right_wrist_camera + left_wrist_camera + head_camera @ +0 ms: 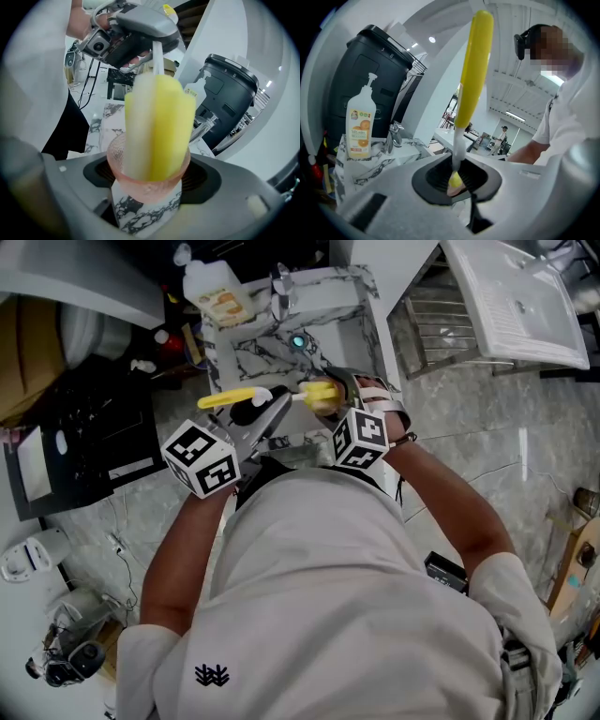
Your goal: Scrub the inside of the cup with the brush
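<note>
Bright overhead light; fisheye edges warp, near objects blur.

Soap bottle (361, 126), faucet (393, 137) beyond; brush (159, 126) fills cup (147, 183).

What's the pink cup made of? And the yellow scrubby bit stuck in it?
The pink cup looks like see-through glass or plastic: light shines through its bumpy wall. The brush head looks like soft, matte foam sponge, yellow and white, with no shine.
</note>
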`<action>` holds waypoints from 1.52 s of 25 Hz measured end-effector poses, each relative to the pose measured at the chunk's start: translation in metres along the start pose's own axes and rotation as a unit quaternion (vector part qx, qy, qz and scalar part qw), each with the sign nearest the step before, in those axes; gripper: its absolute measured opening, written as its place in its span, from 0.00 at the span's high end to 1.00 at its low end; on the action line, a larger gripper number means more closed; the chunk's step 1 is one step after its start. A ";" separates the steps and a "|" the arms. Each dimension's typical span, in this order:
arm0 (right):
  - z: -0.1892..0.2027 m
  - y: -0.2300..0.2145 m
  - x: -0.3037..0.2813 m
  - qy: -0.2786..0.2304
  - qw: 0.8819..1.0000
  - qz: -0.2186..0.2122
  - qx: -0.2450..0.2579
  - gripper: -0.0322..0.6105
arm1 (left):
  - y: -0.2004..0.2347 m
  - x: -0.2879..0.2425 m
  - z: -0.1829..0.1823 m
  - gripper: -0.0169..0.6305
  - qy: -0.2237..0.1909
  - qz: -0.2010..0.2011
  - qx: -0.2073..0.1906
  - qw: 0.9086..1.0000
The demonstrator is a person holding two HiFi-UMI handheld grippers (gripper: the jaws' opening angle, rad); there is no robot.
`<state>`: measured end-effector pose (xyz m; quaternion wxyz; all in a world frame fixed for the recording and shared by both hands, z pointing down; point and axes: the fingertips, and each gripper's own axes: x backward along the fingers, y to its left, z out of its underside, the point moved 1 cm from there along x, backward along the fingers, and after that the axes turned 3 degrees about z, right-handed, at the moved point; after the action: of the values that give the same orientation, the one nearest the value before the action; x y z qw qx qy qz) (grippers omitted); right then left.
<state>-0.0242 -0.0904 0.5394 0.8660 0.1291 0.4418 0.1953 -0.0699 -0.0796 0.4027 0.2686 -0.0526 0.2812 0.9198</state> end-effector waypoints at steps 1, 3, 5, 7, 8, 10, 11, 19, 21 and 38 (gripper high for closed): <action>0.001 0.000 0.000 0.000 1.000 0.000 -0.002 0.33 | 0.001 0.004 -0.002 0.92 -0.006 0.001 0.006 1.000; 0.003 0.000 0.001 0.001 1.000 0.000 -0.008 0.33 | 0.003 0.012 -0.005 0.92 -0.015 -0.003 0.010 1.000; 0.004 0.000 0.001 0.000 1.000 -0.001 -0.016 0.33 | 0.005 0.020 -0.007 0.92 -0.019 -0.013 0.005 1.000; 0.005 0.001 0.002 -0.001 1.000 -0.004 -0.027 0.33 | 0.007 0.027 -0.010 0.92 -0.024 -0.022 0.005 0.999; 0.006 0.001 0.003 -0.002 0.999 -0.005 -0.033 0.33 | 0.008 0.031 -0.011 0.92 -0.028 -0.026 0.007 0.999; 0.007 0.001 0.004 -0.003 0.999 -0.008 -0.044 0.33 | 0.010 0.040 -0.013 0.92 -0.036 -0.036 0.010 0.999; 0.007 0.000 0.004 -0.004 0.999 -0.008 -0.048 0.33 | 0.011 0.043 -0.014 0.92 -0.039 -0.042 0.009 0.998; 0.012 -0.005 0.012 -0.014 0.996 -0.007 -0.083 0.33 | 0.020 0.066 -0.021 0.92 -0.054 -0.099 -0.012 0.994; 0.014 -0.008 0.015 -0.017 0.996 -0.005 -0.092 0.33 | 0.024 0.070 -0.020 0.92 -0.051 -0.122 -0.021 0.991; 0.018 -0.023 0.056 -0.057 0.986 0.002 -0.158 0.33 | 0.047 0.079 0.006 0.92 -0.007 -0.217 -0.050 0.975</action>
<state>0.0256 -0.0865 0.5000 0.8989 0.0024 0.3553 0.2564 -0.1619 -0.0723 0.4115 0.4608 -0.1191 0.2151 0.8527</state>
